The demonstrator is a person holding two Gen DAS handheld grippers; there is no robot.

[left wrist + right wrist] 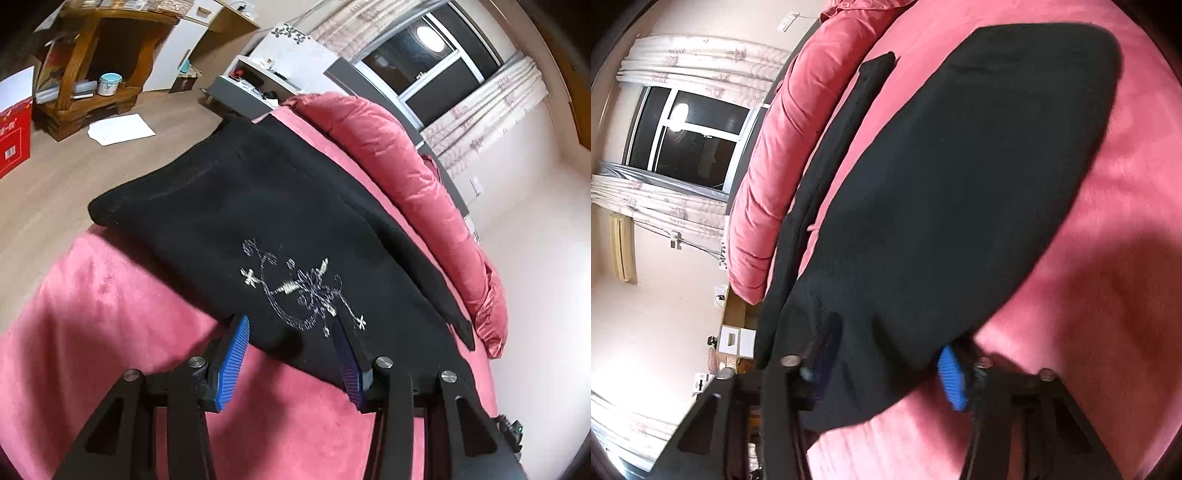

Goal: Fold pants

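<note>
Black fabric pants (pixel 258 206) with silver floral embroidery lie on the pink velvety bed (pixel 110 314), reaching its far edge; the left gripper (pixel 291 332) gapes wide at their near hem, likely to pinch it. Right view: right gripper (pixel 886 354) straddles cloth, unclosed. No legible writing.

We counted one pair of black pants (pixel 229 206), one pink bed (pixel 110 314), one rolled pink quilt (pixel 399 155), two grippers and one window (pixel 424 62).
</note>
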